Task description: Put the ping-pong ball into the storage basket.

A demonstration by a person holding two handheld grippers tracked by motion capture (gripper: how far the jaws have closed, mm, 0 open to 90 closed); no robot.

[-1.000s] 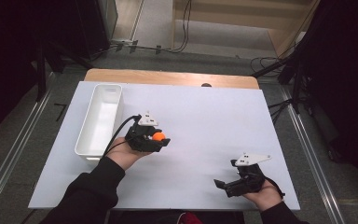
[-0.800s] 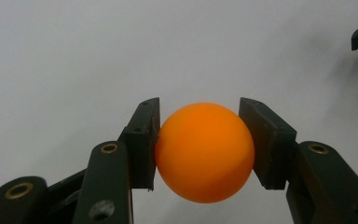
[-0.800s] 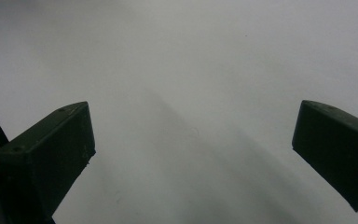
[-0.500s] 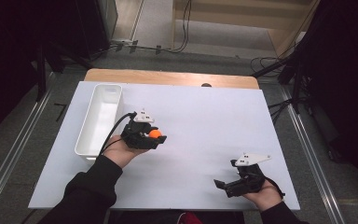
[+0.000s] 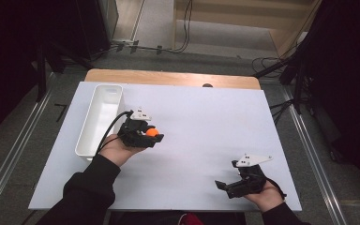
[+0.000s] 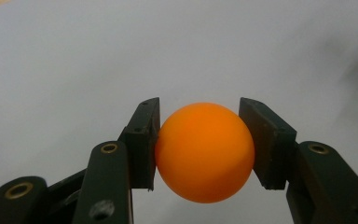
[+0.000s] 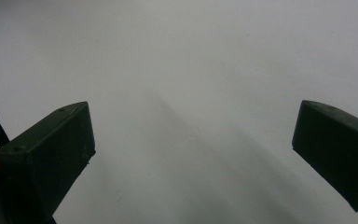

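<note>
On the white desk (image 5: pixel 201 126), matte smooth sheet top, pale wood strip showing along the far edge. Left gripper (image 5: pixel 151 136) clenched on an orange ball (image 5: pixel 151 132); both black pads pressed against the ball's sides in the left gripper view, ball (image 6: pixel 204 152) held between them above the desk surface, not touching it as far as I can tell. Ball: round, smooth, plain bright orange, slight satin sheen, soft highlight at upper left, no print or seam visible, looks like light plastic. Pads flat, rectangular, dull black; gripper arms black with brass-coloured rivets. Ball sits left of desk centre in the high view, just beside a white tray (image 5: pixel 85 144). Tray: long, narrow, rectangular, rounded corners, glossy white plastic, upright walls, lying lengthwise near the left desk edge. Grey three-cornered plate on top of each gripper, black cable looping from the left one over the tray side. Right gripper (image 5: pixel 222 186) released, jaws spread wide with nothing between them, low over bare desk at the near right corner, well apart from the ball. Its pads (image 7: pixel 51 154) blocky, matte black. Person's sleeves dark fabric.
</note>
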